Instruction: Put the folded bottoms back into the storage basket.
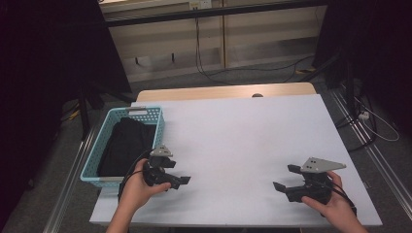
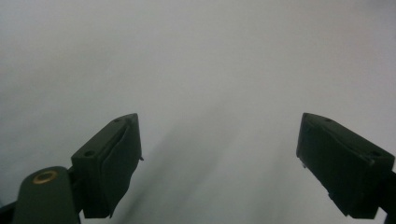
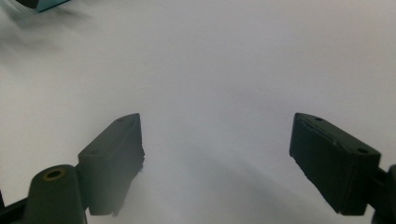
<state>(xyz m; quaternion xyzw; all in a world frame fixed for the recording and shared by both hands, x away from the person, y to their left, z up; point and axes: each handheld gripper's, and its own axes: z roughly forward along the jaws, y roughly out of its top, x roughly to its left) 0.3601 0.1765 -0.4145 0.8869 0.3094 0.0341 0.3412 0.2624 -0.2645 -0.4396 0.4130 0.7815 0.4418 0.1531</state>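
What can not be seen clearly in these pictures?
- Dark cloth in the basket, high view: too dim to tell what garment it is or how many pieces; the left gripper covers the basket's near corner.
- Small dark thing at the table far edge, high view: too small to identify.
- Basket corner, right gripper view: cut off by the top edge.

The left hand-held gripper spreads wide over the bare white tabletop.

Each black claw, left and right, carries a grey three-cornered plate on top, a brass-ringed screw hole beside one jaw, and a trailing black cable.
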